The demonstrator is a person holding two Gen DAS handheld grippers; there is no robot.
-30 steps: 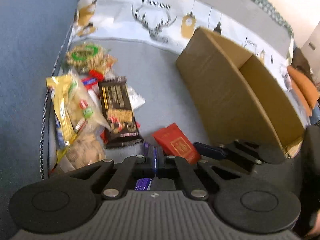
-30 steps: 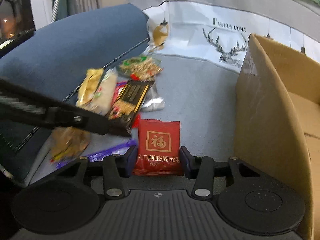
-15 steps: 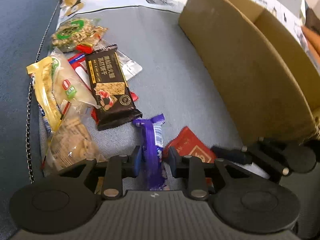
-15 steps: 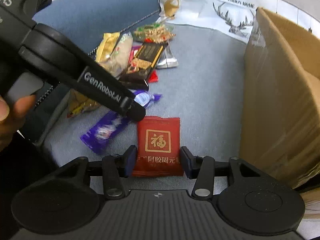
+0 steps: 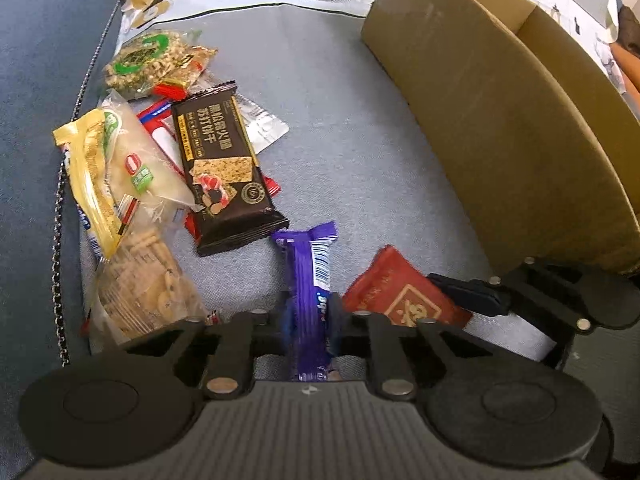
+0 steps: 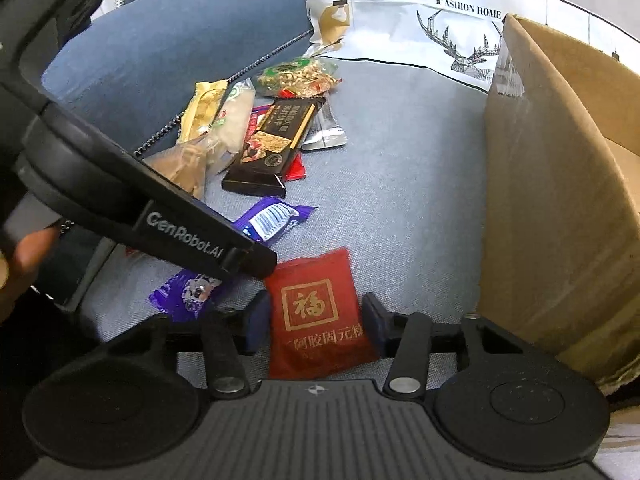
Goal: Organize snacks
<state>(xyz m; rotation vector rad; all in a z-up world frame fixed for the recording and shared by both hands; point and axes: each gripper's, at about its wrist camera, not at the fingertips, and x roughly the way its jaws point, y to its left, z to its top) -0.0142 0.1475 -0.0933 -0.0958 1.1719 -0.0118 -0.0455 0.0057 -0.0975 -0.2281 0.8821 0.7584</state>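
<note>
A purple candy bar (image 5: 308,264) lies on the grey sofa seat, and my left gripper (image 5: 310,312) is closing on its near half, pads pressed on both sides. From the right wrist view, the left gripper's fingers (image 6: 256,260) point down over the same purple candy bar (image 6: 268,218). My right gripper (image 6: 316,320) is closing with a red packet with gold print (image 6: 316,304) between its jaws, the pads touching both its edges. The red packet (image 5: 396,292) also shows beside the right gripper's fingers (image 5: 468,296) in the left wrist view.
An open cardboard box (image 5: 500,120) stands to the right on the seat. A pile of snacks lies to the left: a dark cracker pack (image 5: 224,172), a yellow and clear bag (image 5: 104,172), biscuits (image 5: 140,280) and a nut bag (image 5: 156,60). A blue cushion (image 6: 180,40) borders the pile.
The left gripper tipped downward, opened around the purple candy bar lying on the seat, then closed on it. The right gripper stays around the red packet, hardly moved.
</note>
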